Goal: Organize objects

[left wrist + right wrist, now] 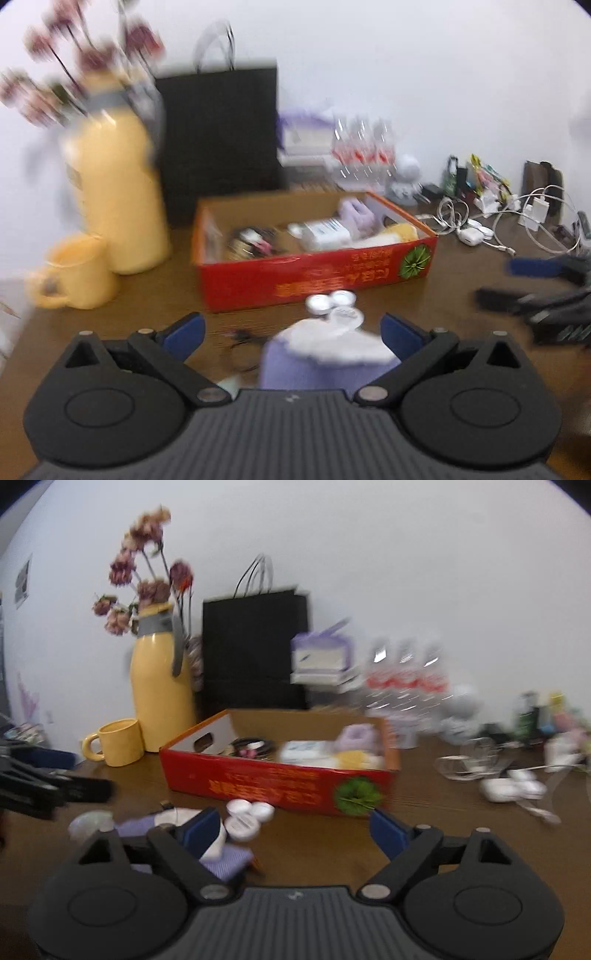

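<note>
A dark brown wooden tabletop [424,834] stands against a plain white wall [369,554]. At its back left are one yellow ceramic mug [120,743] and one tall yellow jug [160,701] holding dried pink flowers [147,572]. One black paper bag [255,650] stands behind one open red cardboard box [273,786], which holds mixed small items too blurred to count. Three small round white tins [245,816] lie touching just before the box's front wall, beside one lilac and white cloth bundle [325,354]. White cables and chargers [498,221] clutter the back right edge.

The left gripper [291,328] tilts downward, jaws released, spread either side of the bundle without pressing it. The right gripper [295,827] hovers near the front edge, jaws wide, nothing between them.
</note>
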A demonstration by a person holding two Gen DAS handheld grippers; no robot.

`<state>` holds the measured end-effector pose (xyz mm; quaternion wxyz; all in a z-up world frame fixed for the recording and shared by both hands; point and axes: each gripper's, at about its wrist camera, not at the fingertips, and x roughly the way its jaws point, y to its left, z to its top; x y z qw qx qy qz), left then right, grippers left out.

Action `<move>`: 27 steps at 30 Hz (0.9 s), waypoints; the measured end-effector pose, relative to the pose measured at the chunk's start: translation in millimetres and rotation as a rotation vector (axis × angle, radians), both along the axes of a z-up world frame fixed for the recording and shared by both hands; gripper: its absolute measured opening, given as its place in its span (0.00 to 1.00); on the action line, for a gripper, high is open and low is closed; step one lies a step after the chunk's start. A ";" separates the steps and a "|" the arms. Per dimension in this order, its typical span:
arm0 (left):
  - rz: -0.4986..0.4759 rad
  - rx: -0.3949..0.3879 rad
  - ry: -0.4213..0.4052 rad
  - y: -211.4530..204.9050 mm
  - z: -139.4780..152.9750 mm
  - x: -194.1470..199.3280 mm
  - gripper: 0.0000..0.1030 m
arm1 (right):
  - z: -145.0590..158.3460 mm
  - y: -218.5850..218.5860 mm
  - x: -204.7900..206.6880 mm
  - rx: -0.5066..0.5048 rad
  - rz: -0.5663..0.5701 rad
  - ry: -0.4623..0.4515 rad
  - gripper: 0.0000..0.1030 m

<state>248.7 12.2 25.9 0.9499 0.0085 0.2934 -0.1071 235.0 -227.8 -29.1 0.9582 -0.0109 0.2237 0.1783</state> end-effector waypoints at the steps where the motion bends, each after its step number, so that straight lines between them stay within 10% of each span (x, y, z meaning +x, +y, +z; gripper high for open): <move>1: 0.006 -0.028 0.057 0.0 -6.3 23.5 0.96 | -6.1 9.8 23.4 0.008 0.024 0.033 0.81; 7: 0.043 -0.024 0.207 -14.3 -49.8 120.2 0.61 | -48.8 55.9 127.1 -0.060 0.006 0.182 0.34; 16: -0.033 -0.050 0.258 -22.7 -70.9 135.0 0.05 | -68.1 75.3 139.5 -0.135 0.044 0.214 0.04; 27: -0.020 -0.115 0.055 -6.7 -10.9 23.8 0.03 | -7.7 35.5 49.9 -0.073 0.018 0.048 0.03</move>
